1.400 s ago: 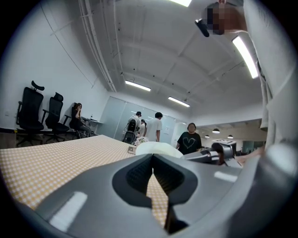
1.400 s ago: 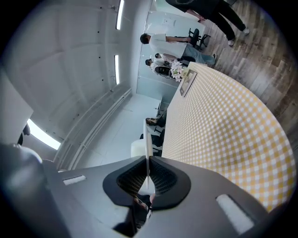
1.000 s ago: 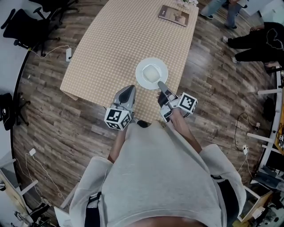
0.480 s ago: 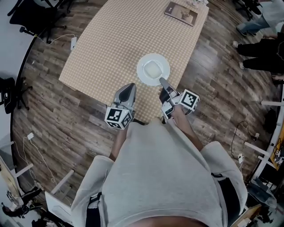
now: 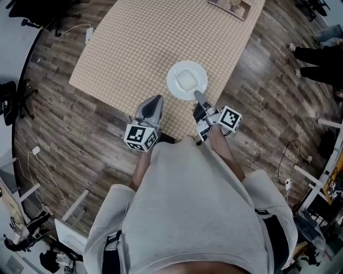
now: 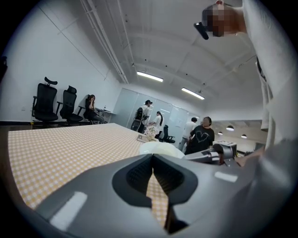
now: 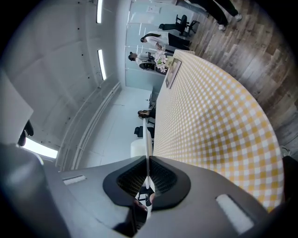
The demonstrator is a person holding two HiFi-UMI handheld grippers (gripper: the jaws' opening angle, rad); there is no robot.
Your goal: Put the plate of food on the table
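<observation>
A white plate (image 5: 186, 80) with a pale portion of food lies over the near right part of the yellow-checked table (image 5: 139, 48). My right gripper (image 5: 199, 98) is shut on the plate's near rim. In the right gripper view the plate (image 7: 148, 139) shows edge-on as a thin white line pinched between the jaws of the right gripper (image 7: 148, 160). Whether the plate rests on the cloth I cannot tell. My left gripper (image 5: 153, 107) hovers shut and empty over the table's near edge, left of the plate. The left gripper view has the left gripper (image 6: 152, 158) shut, with the plate (image 6: 160, 148) beyond it.
A brown booklet (image 5: 236, 6) lies at the table's far end. Wooden floor surrounds the table, with office chairs (image 5: 21, 10) at the far left and cables (image 5: 40, 160) on the left. People's legs (image 5: 319, 53) show at the right.
The head camera has tilted, so the table sits higher and more slanted in view. The plate stays in the right gripper's grip at about the same spot. The left gripper stays shut.
</observation>
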